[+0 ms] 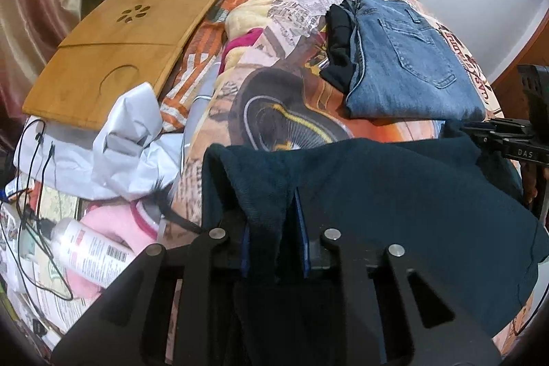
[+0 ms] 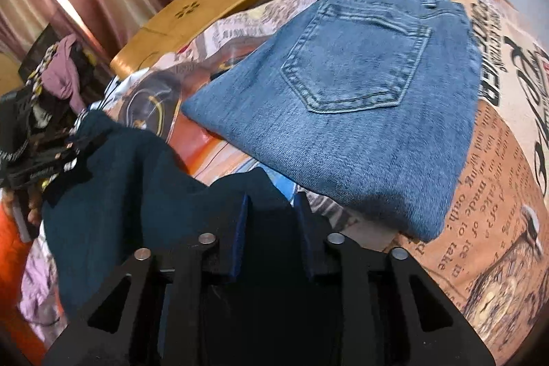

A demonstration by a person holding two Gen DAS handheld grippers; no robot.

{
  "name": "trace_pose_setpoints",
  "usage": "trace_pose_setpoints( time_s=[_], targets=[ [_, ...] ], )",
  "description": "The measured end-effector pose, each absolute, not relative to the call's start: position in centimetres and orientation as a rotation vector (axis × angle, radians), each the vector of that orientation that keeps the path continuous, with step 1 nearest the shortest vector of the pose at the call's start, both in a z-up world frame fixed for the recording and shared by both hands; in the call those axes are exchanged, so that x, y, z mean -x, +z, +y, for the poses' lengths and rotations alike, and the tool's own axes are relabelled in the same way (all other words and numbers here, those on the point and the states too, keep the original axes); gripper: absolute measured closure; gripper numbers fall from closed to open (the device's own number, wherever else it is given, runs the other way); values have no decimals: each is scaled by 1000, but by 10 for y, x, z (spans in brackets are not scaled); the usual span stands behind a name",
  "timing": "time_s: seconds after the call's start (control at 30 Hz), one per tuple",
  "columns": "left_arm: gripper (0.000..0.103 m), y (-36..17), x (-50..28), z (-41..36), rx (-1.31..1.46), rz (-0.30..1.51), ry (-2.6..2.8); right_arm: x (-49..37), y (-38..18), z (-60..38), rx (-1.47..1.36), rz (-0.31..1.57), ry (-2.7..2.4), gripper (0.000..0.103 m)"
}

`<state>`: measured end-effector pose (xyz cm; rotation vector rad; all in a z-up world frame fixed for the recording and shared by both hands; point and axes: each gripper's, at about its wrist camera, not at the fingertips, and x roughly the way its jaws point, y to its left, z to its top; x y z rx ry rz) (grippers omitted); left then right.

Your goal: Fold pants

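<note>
Dark teal pants hang stretched between my two grippers above the bed; they also show in the right wrist view. My left gripper is shut on one bunched edge of the pants. My right gripper is shut on the other edge; it shows at the right of the left wrist view. The left gripper shows at the left of the right wrist view. The fingertips are buried in the cloth.
Folded blue jeans lie on the printed bedspread just beyond the pants, with a black garment beside them. A wooden lap tray, crumpled white bags, a white bottle and cables lie at the left.
</note>
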<state>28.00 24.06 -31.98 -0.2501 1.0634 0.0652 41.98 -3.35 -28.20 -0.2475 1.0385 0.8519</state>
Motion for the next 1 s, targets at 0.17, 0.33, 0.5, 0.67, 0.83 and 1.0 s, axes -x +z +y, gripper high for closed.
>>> trace_pose_setpoints(
  time_s=[0.17, 0.33, 0.5, 0.67, 0.83, 1.0],
  targets=[
    [89, -297, -273, 238, 184, 1019, 96, -405, -259, -41, 238, 895, 834, 95],
    [90, -261, -271, 242, 129, 939, 126, -386, -225, -49, 254, 753, 830, 98],
    [90, -248, -293, 242, 72, 927, 137, -392, -215, -51, 286, 689, 786, 98],
    [89, -281, -329, 239, 2, 1006, 166, -415, -241, -40, 312, 732, 733, 98],
    [89, -322, -347, 245, 63, 1099, 137, -430, -266, -40, 295, 842, 727, 95],
    [86, -302, -337, 243, 96, 1093, 97, -418, -250, -45, 323, 873, 733, 88]
  ],
)
